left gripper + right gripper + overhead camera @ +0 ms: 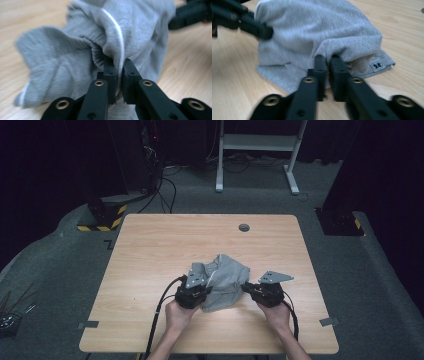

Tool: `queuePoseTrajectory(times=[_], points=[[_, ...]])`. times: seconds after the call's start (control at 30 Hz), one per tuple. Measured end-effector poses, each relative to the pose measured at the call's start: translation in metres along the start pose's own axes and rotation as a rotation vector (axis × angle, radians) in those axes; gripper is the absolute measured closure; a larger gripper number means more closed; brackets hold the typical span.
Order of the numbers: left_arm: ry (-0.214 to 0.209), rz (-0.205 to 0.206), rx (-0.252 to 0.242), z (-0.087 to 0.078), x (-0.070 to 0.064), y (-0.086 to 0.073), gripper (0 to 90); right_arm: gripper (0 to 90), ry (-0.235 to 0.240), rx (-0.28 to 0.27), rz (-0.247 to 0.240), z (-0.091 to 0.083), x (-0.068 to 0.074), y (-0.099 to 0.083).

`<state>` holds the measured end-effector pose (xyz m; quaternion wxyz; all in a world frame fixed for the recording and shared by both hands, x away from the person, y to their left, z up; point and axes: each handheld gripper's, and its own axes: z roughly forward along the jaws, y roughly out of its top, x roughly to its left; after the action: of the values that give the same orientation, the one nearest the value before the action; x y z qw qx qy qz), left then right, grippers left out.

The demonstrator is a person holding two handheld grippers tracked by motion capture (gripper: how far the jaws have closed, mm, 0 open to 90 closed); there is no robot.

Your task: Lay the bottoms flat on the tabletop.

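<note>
Soft grey knit cloth garment (75,55) on smooth, matt wood-grain table (150,250).

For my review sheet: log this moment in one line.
left gripper: shut on crumpled grey fabric garment | right gripper: shut on garment | light wooden table

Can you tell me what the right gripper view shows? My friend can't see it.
Two black jaws pinch a fold of a grey garment lying on a wooden table. A small tag shows at its edge.
</note>
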<state>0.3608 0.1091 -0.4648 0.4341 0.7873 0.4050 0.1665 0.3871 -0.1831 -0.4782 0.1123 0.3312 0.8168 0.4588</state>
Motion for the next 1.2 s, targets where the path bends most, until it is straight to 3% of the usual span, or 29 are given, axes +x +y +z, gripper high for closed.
queuePoseTrajectory(times=[0.03,0.1,0.2,0.3,0.33,0.43,0.57,0.73,0.87,0.9,0.93,1.03,1.1,1.2], points=[[0.011,-0.020,-0.036,-0.009,0.005,0.001,85.0,66.4,-0.009,0.025,-0.005,-0.002,-0.003,-0.007],[0.009,-0.035,-0.048,-0.013,0.007,0.001,85.0,65.1,-0.016,0.032,-0.015,-0.002,-0.006,-0.011],[0.004,-0.048,-0.043,-0.015,0.012,-0.001,85.0,64.5,-0.038,0.055,0.015,-0.003,-0.014,-0.023],[0.005,-0.051,-0.036,-0.014,0.013,-0.003,84.9,64.6,-0.102,0.074,0.070,0.000,-0.021,-0.026],[0.004,-0.042,-0.031,-0.015,0.014,-0.005,84.9,64.2,-0.151,0.088,0.089,0.006,-0.025,-0.023],[0.004,-0.044,-0.012,-0.015,0.016,-0.010,84.9,61.5,-0.187,0.088,0.117,0.016,-0.028,-0.018],[0.003,-0.049,0.026,-0.015,0.021,-0.020,84.8,57.1,-0.214,0.094,0.140,0.031,-0.029,-0.009],[0.009,-0.052,0.056,-0.015,0.025,-0.029,84.8,54.7,-0.235,0.100,0.135,0.046,-0.032,0.001],[0.000,-0.068,0.065,-0.014,0.028,-0.035,84.8,53.4,-0.225,0.128,0.125,0.063,-0.034,0.007],[0.002,-0.069,0.060,-0.014,0.028,-0.035,84.8,59.9,-0.222,0.167,0.111,0.072,-0.032,0.008],[0.002,-0.069,0.060,-0.014,0.028,-0.035,84.8,59.9,-0.222,0.167,0.111,0.072,-0.032,0.008],[0.004,-0.076,0.045,-0.015,0.029,-0.033,84.8,74.7,-0.187,0.185,0.082,0.074,-0.029,0.009],[0.009,-0.085,0.026,-0.017,0.031,-0.031,84.8,79.2,-0.180,0.204,0.051,0.070,-0.028,0.009],[-0.001,-0.106,0.002,-0.020,0.034,-0.030,85.0,80.7,-0.185,0.203,0.048,0.063,-0.030,0.007]])
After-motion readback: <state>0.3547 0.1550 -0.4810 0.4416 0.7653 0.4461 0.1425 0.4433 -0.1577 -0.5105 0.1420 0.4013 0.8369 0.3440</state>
